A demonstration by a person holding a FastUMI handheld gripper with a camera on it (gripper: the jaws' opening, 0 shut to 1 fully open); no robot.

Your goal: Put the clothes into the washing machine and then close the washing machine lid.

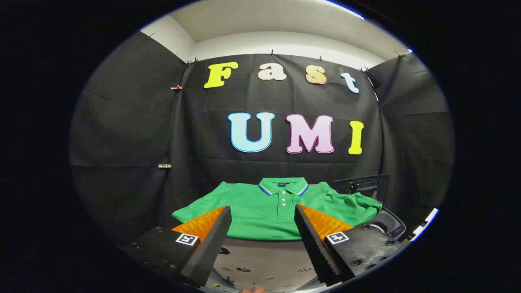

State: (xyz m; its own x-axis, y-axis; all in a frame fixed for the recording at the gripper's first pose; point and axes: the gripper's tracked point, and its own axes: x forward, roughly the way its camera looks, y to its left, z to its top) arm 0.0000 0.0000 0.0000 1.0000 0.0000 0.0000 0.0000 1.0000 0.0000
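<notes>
Now my tongs [262,228] are spread open and hold nothing; the green polo shirt [276,209] lies flat just ahead of them. If I pinch only one layer, it may slip out.

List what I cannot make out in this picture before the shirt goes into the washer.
- Gripper view: the washer is mostly hidden by the green shirt and one finger; its drum cannot be seen.
- The lid is partly behind the shirt.
- The shirt's lower part is hidden by the table edge.
- The gripper is open, short of the shirt.
</notes>
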